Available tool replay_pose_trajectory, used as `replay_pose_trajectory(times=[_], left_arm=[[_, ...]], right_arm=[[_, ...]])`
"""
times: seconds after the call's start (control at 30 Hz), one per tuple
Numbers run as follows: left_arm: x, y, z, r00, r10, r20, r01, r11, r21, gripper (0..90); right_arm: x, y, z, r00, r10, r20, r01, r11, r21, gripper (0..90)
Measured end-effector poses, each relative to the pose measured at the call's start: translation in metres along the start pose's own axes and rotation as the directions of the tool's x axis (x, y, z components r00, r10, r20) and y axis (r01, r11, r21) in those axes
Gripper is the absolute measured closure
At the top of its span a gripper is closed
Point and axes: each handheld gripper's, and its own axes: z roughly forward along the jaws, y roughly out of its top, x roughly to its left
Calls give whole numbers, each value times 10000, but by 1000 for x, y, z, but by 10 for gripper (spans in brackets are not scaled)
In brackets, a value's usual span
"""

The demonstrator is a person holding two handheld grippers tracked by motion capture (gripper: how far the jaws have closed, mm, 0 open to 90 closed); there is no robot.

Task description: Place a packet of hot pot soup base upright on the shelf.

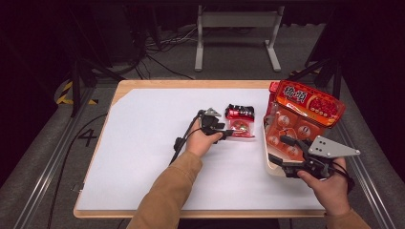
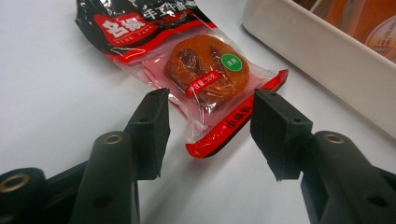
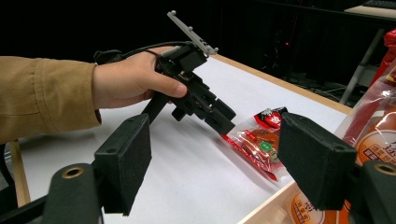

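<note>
Holding my left gripper [image 2: 208, 135] low over the white sheet [image 1: 143, 143], I keep its jaws apart, one on each side of the near end of the snack packet [image 2: 205, 84]; they do not touch it. In the high view this packet [image 1: 240, 125] lies near the middle of the sheet, with its black and red end at 12 o'clock from the clear part. My right gripper [image 3: 212, 154] is also spread wide and grips nothing. At 3 o'clock from the packet stands a white tray [image 1: 268, 162] full of orange packs, with a big red bag [image 1: 308, 101] on top. My right hand [image 1: 329, 188] is at 6 o'clock from this tray.
</note>
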Motion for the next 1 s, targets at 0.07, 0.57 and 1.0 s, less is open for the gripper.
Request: replay_pose_trajectory(times=[0.07,0.57,1.0], left_arm=[[1,-1,4,9998,-194,46,194,9998,79,501],[4,-2,15,9986,-531,71,524,9960,721,707],[-7,0,18,9925,911,-813,-818,9904,1112,854]], right_arm=[[0,0,-1,10000,69,9,-69,10000,2,268],[-1,-2,-1,10000,77,-11,-77,10000,29,266],[-1,-1,-1,10000,55,-19,-55,10000,5,265]])
